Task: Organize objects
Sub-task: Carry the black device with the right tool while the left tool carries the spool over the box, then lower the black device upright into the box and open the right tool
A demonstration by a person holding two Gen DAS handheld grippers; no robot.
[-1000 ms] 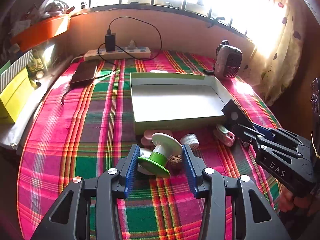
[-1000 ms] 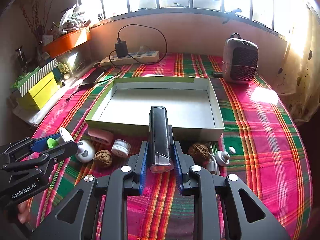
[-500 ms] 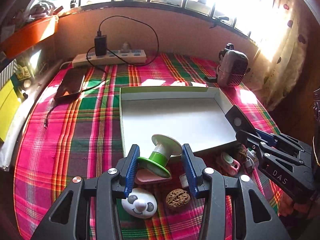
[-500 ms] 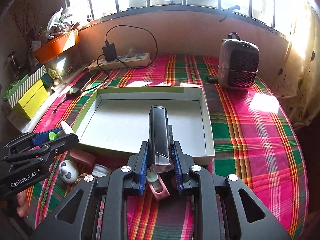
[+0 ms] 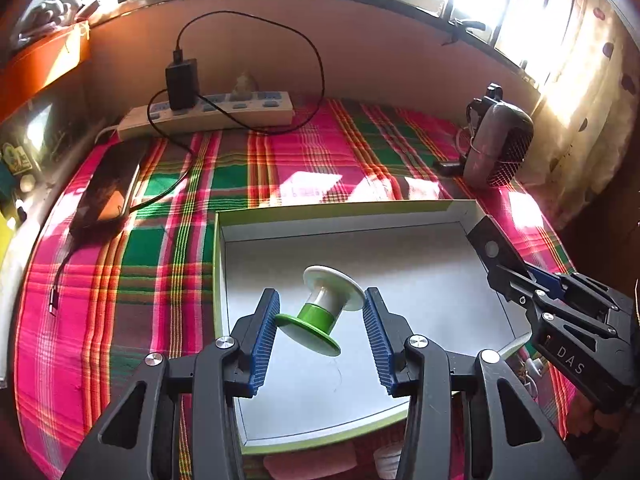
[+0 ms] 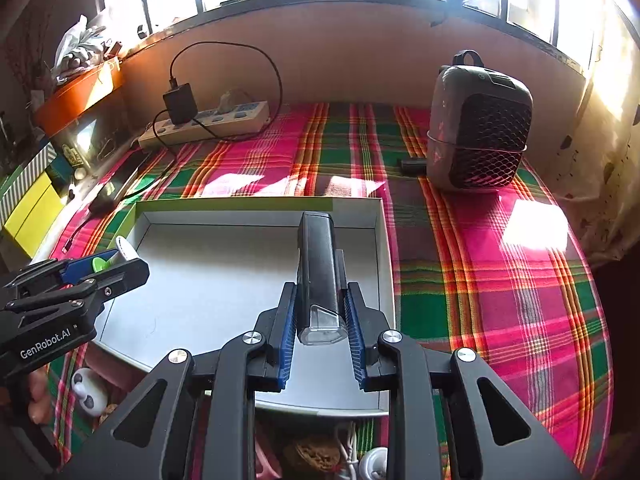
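Observation:
A green-and-white thread spool [image 5: 320, 312] hangs tilted between the blue pads of my left gripper [image 5: 321, 306], which is shut on its two flanges. It hovers over the white floor of a shallow green-rimmed box [image 5: 218, 264]. My right gripper [image 6: 321, 292] is shut on a black oblong device [image 6: 318, 256], held above the same box [image 6: 248, 203] near its right wall. Each gripper shows in the other's view: the right gripper [image 5: 504, 276] at the box's right edge, the left gripper [image 6: 120, 270] at its left edge.
A power strip [image 5: 208, 114] with a charger, a dark phone [image 5: 108, 188] and a small heater [image 6: 480, 136] stand beyond the box on the plaid cloth. A panda toy [image 6: 88, 396], a walnut [image 6: 316, 454] and a pink item [image 5: 308, 464] lie near the box's front edge.
Both grippers have moved forward with their loads, from above the loose items in front of the box to over its floor. Neither grip has changed.

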